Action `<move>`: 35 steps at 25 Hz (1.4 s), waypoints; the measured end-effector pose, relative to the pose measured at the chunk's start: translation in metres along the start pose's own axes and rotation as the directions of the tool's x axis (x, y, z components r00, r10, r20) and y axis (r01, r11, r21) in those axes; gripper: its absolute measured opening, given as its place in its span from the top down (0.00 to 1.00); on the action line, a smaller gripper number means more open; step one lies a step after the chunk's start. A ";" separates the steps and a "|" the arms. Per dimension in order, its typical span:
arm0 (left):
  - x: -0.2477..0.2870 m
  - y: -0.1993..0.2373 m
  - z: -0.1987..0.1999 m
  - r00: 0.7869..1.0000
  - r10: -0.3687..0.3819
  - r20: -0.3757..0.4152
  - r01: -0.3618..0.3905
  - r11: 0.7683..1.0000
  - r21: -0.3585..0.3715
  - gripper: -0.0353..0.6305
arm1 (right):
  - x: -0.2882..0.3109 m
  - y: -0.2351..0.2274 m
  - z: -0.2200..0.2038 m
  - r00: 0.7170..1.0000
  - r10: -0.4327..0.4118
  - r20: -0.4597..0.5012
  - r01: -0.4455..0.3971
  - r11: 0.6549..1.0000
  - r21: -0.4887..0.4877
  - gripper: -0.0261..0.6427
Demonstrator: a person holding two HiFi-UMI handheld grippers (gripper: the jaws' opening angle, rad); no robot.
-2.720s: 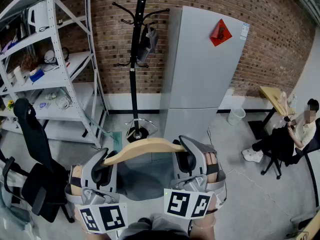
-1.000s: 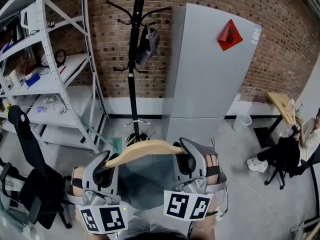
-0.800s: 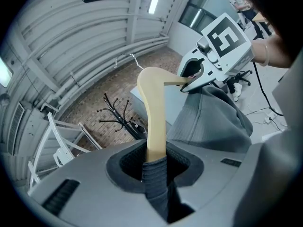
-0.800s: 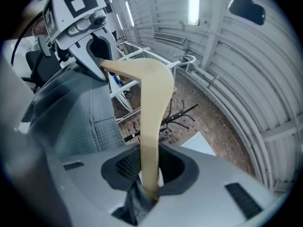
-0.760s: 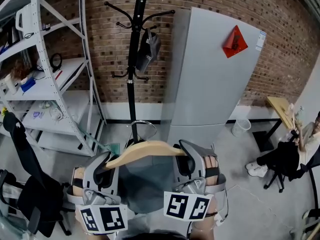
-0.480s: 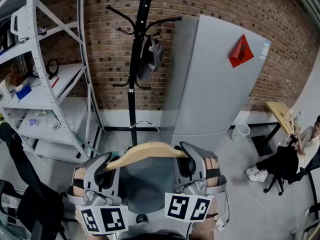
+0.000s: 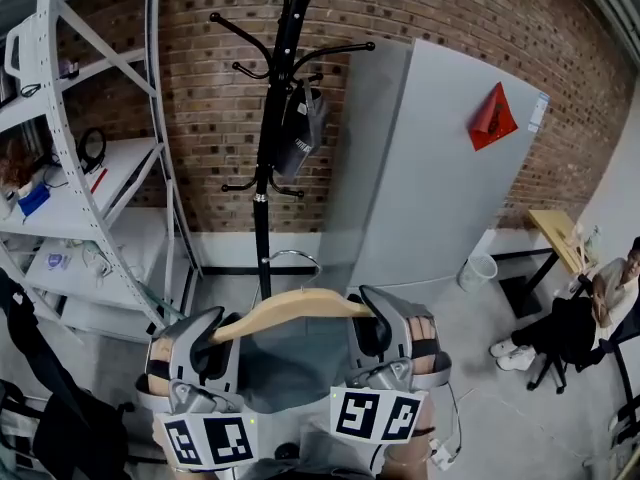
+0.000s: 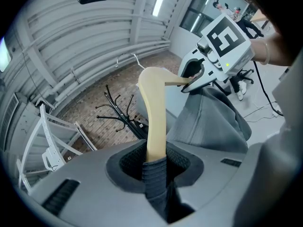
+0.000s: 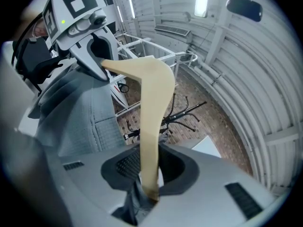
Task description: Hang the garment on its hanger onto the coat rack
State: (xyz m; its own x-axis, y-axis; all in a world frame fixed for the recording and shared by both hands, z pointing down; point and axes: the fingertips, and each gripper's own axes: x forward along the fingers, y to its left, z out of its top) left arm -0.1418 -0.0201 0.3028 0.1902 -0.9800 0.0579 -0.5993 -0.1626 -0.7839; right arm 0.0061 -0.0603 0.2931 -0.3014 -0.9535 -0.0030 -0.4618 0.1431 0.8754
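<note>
A light wooden hanger with a metal hook carries a grey garment, held level low in the head view. My left gripper is shut on the hanger's left end and my right gripper on its right end. The black coat rack stands straight ahead against the brick wall, beyond the hook. In the left gripper view the hanger runs out of my jaws toward the other gripper, garment below. The right gripper view shows the hanger clamped in my jaws.
A grey bag hangs on one of the rack's pegs. White metal shelving stands at the left and a tall grey cabinet right of the rack. A person sits at the far right; a black chair is at the lower left.
The coat rack and brick wall have come closer and larger in the head view. Both grippers still hold the hanger the same way.
</note>
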 end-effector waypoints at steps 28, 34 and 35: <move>0.237 0.049 -0.024 0.996 0.011 -0.092 -0.012 1.000 -0.011 0.82 | 0.246 -0.046 -0.051 0.986 0.072 0.148 -0.078 0.996 0.034 0.83; 0.268 0.062 -0.031 0.994 0.023 -0.105 -0.023 1.000 -0.005 0.82 | 0.285 -0.051 -0.051 0.982 0.062 0.176 -0.073 0.996 0.056 0.83; 0.274 0.066 -0.032 0.994 0.027 -0.101 -0.027 1.000 0.000 0.82 | 0.291 -0.053 -0.051 0.983 0.058 0.176 -0.070 0.996 0.061 0.83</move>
State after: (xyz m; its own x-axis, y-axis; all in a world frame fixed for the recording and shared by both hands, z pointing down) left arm -0.1535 -0.3033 0.2867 0.0942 -0.9906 0.0992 -0.6045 -0.1361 -0.7849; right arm -0.0147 -0.3592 0.2711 -0.4700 -0.8819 -0.0372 -0.4894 0.2252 0.8425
